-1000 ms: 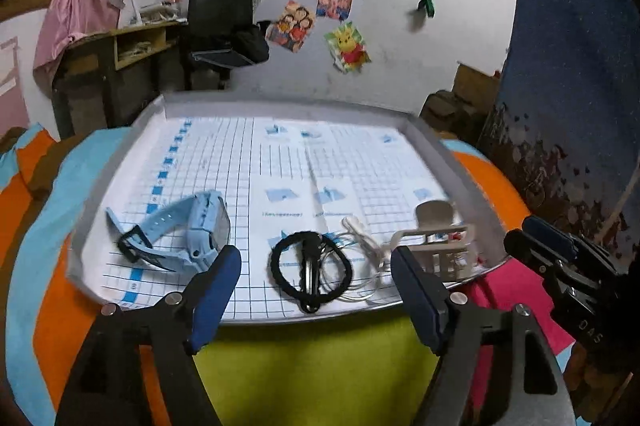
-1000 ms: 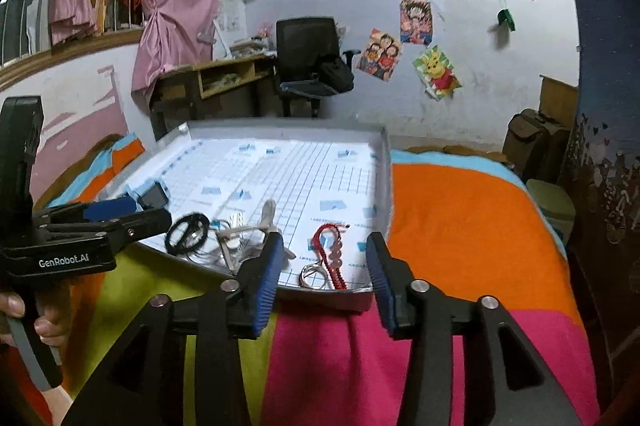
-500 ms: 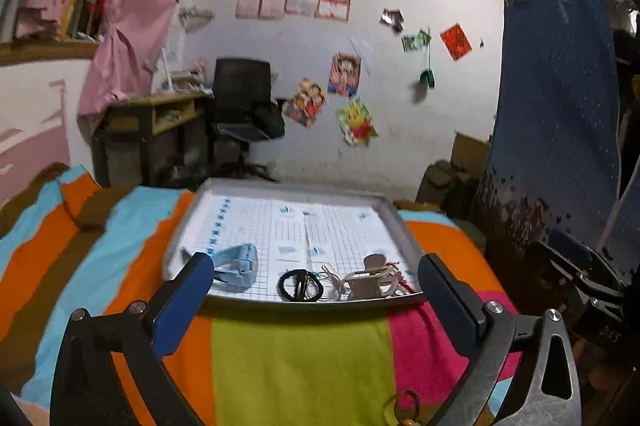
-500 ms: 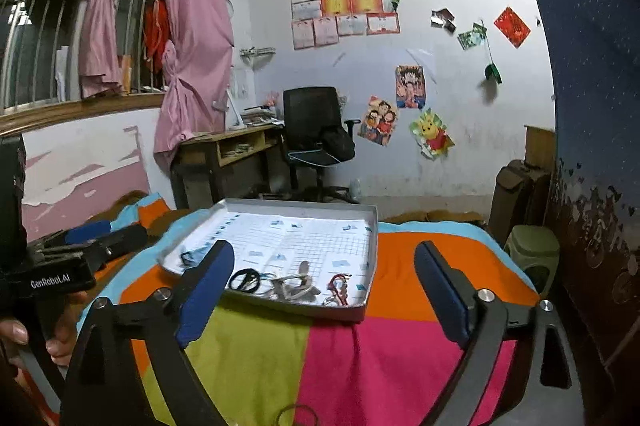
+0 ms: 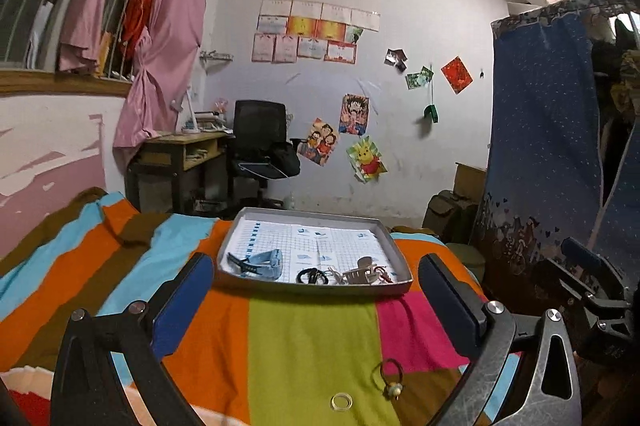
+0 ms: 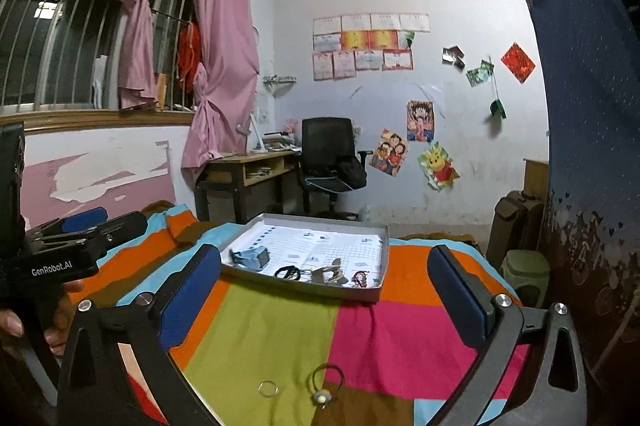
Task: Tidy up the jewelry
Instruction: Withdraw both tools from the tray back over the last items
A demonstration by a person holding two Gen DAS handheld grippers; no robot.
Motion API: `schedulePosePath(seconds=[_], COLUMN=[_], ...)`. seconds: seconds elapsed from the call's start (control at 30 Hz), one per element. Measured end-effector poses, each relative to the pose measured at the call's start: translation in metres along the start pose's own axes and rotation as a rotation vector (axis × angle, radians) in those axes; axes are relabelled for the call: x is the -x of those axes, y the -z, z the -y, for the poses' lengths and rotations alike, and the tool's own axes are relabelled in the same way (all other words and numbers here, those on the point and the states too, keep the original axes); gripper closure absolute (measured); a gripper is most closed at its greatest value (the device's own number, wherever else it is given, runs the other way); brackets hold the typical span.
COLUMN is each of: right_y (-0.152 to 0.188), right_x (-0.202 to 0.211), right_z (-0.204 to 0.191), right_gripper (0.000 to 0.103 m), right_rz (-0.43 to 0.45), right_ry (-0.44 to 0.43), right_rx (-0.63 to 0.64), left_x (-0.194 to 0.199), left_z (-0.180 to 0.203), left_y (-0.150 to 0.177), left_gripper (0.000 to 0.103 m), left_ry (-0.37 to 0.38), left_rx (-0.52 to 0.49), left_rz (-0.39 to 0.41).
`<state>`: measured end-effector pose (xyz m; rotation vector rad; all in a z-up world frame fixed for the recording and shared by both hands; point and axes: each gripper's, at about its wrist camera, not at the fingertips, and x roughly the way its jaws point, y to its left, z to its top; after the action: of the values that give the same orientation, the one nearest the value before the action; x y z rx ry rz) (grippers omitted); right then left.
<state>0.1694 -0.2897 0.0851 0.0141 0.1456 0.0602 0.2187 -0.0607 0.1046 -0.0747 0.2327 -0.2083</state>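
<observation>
The left gripper (image 5: 316, 300) hangs above the striped multicoloured bedspread (image 5: 308, 338) with its jaws spread wide, the blue-padded fingers (image 5: 182, 306) holding nothing and touching nothing. The right gripper (image 6: 326, 292) is the same: jaws wide apart, empty, clear of the cloth.

In the left wrist view, the shallow grey cardboard tray (image 5: 316, 286) lined with white gridded paper lies on the bed at 12 o'clock from the left gripper, well beyond the fingertips. Inside it, along the near edge, lie a light blue wristwatch with a dark buckle (image 5: 258, 263) at the left, a black looped hair tie (image 5: 312, 276) in the middle, a beige claw hair clip (image 5: 360, 273) to its right, and a red cord bracelet (image 5: 384, 272) at the right corner. The print on the paper is too small to read.

On the bedspread close to the person, outside the tray, lie two loose pieces: a plain clear ring (image 5: 341, 402) on the green patch at 6 o'clock in the left view, and just beside it at 3 o'clock a dark hair loop with a pale bead (image 5: 390, 380). The right wrist view shows the same pair low in the frame, the ring (image 6: 268, 388) and the beaded loop (image 6: 326, 384), between the right fingers.

At 9 o'clock in the right view the left gripper's black body (image 6: 60, 258) bears white lettering "GenRobot.AI", with a hand (image 6: 60, 310) around its grip.
</observation>
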Motion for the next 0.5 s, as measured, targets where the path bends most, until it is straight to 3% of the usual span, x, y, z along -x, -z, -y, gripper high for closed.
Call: schedulePosePath(seconds=[0.2,0.5], right_y=[0.012,0.051], right_x=[0.049,0.095], right_z=[-0.015,-0.027], right_gripper=[0.001,0.001], right_rz=[0.019,-0.041], right_ry=[0.020,0.059], right_rx=[0.034,0.039], left_x=[0.046,0.085], left_z=[-0.002,-0.005], left_y=[0.018,0.060], left_gripper=[0.000,0.000], left_ry=[-0.010,-0.033], left_rx=[-0.009,0.004], left_rz=[0.019,-0.008])
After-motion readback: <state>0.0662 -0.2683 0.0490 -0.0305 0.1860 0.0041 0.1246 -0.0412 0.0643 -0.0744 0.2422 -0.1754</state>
